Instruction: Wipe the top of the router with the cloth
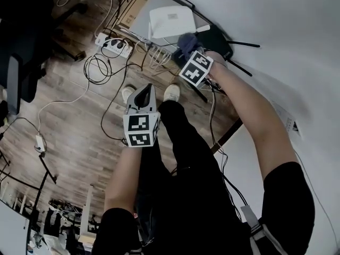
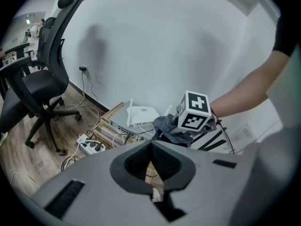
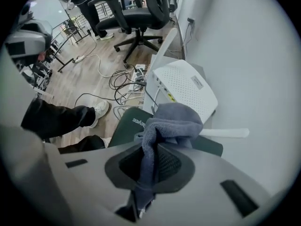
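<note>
A white router [image 1: 170, 20] sits on a flat grey device by the wall, and a black router [image 1: 219, 40] with thin antennas lies just to its right. My right gripper [image 1: 184, 51] is shut on a grey-blue cloth [image 3: 173, 121]. The cloth is bunched over the black router [image 3: 134, 122], close to the white router [image 3: 186, 86]. I cannot tell whether the cloth touches either one. My left gripper [image 1: 144, 94] is held back over the floor, shut with nothing in it. From the left gripper view, the cloth [image 2: 167, 125] sits beside the white router [image 2: 143, 114].
A white power strip [image 1: 114, 47] and loose cables [image 1: 98, 68] lie on the wood floor left of the routers. A cardboard box [image 1: 130, 15] lies under the grey device. An office chair [image 2: 42, 79] stands further left. The person's shoes [image 1: 171, 92] are near the routers.
</note>
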`<control>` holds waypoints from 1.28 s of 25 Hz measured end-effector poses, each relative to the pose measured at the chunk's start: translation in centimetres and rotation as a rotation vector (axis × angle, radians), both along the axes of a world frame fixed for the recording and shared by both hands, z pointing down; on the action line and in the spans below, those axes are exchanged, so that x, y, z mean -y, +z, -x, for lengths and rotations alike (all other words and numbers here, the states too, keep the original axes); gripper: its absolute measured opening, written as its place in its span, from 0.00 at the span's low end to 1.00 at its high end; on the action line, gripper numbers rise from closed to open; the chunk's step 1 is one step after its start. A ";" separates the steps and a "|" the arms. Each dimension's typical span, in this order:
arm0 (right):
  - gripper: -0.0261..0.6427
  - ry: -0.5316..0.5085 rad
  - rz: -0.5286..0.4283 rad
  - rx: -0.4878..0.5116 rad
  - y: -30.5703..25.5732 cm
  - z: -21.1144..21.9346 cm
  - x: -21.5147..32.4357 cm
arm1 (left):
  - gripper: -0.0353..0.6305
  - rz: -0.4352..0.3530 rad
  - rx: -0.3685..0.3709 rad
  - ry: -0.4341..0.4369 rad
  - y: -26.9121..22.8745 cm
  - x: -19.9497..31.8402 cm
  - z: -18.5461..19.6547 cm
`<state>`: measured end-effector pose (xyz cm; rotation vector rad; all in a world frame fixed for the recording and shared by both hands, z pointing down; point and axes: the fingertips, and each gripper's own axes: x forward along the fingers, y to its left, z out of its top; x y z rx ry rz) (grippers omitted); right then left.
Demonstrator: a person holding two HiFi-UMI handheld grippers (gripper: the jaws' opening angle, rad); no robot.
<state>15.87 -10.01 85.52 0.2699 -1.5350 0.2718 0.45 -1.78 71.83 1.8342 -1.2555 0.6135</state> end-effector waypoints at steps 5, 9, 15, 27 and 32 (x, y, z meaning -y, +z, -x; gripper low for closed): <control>0.07 -0.024 0.010 -0.075 0.7 -3.8 2.3 | 0.04 0.019 -0.002 -0.002 0.8 -0.1 -0.9; 0.07 -0.053 -0.021 -0.153 1.1 -7.4 5.1 | 0.04 0.008 -0.015 -0.023 0.7 0.3 -1.0; 0.07 0.016 -0.042 -0.171 1.4 -10.6 8.1 | 0.04 -0.008 -0.019 -0.049 0.3 1.3 -1.1; 0.07 -0.070 -0.019 -0.224 1.9 -12.7 9.3 | 0.04 0.003 -0.010 -0.036 0.9 0.9 -2.1; 0.07 -0.090 0.121 -0.281 1.9 -14.2 6.7 | 0.04 0.004 -0.014 -0.024 1.1 1.4 -2.4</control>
